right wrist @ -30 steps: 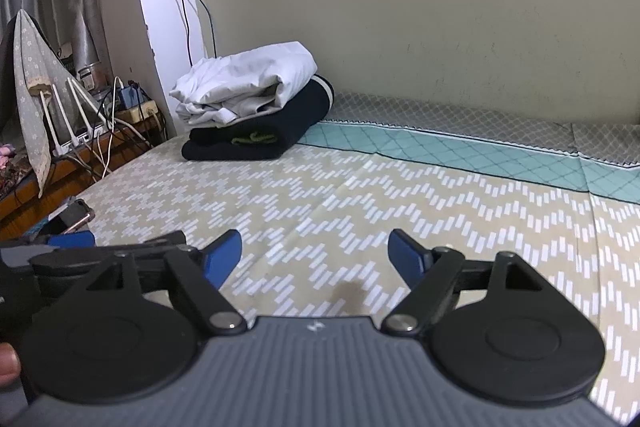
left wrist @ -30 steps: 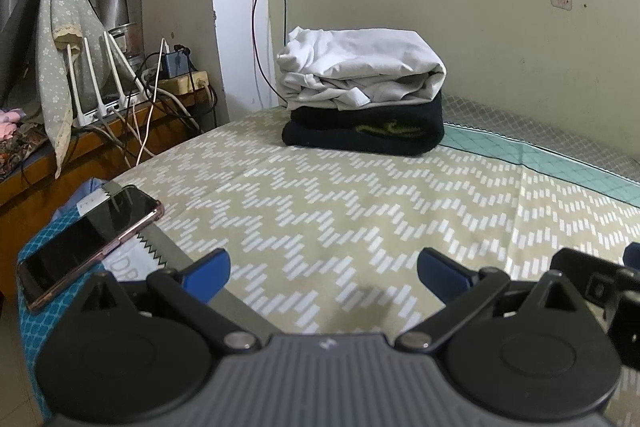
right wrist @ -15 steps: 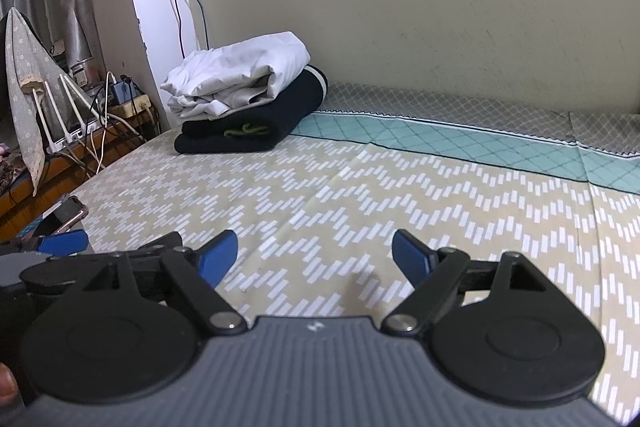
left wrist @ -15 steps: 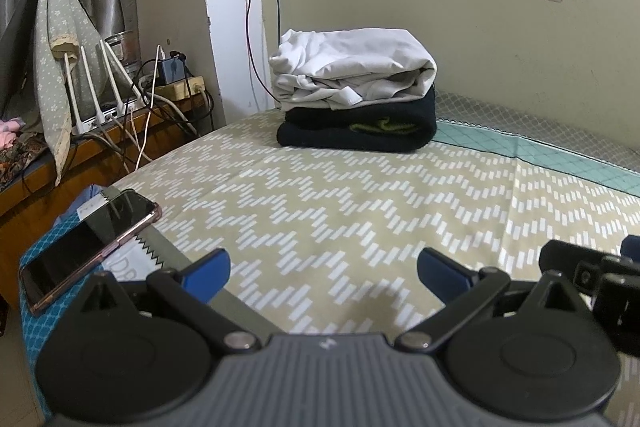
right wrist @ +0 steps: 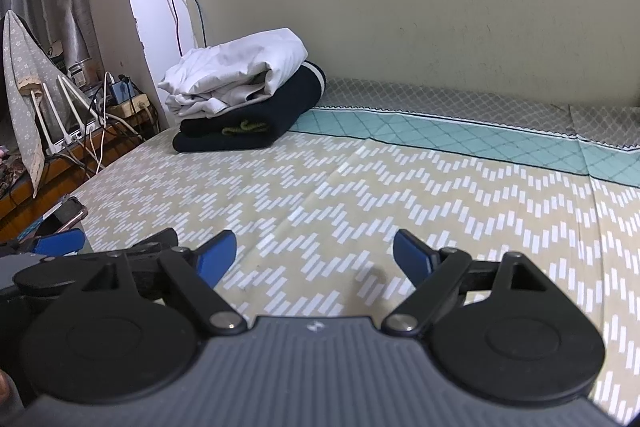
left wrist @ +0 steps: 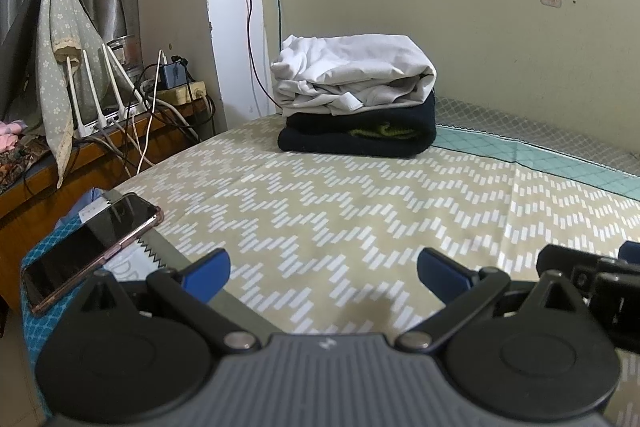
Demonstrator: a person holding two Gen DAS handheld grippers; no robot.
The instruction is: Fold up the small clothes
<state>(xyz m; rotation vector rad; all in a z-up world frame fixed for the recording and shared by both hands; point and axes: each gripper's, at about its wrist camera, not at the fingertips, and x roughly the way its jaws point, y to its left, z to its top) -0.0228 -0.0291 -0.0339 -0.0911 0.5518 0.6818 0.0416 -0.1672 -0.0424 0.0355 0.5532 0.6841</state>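
A folded white garment (left wrist: 352, 75) lies on top of a folded dark navy garment (left wrist: 360, 137) at the far side of the bed, near the wall. The same stack shows in the right wrist view, white (right wrist: 240, 67) over navy (right wrist: 260, 119). My left gripper (left wrist: 323, 269) is open and empty, low over the patterned bed cover, well short of the stack. My right gripper (right wrist: 315, 253) is open and empty too, just to the right of the left one. Part of the right gripper shows at the left wrist view's right edge (left wrist: 592, 279).
A phone (left wrist: 88, 239) lies on a blue box at the bed's near left corner. A wooden side table (left wrist: 100, 147) with a router, cables and a power strip stands left of the bed. The wall (right wrist: 440, 7) runs behind the bed cover (right wrist: 400, 187).
Both grippers have shifted slightly, with the view tilting a little; the stack sits slightly lower and nearer in frame. Both stay open and empty.
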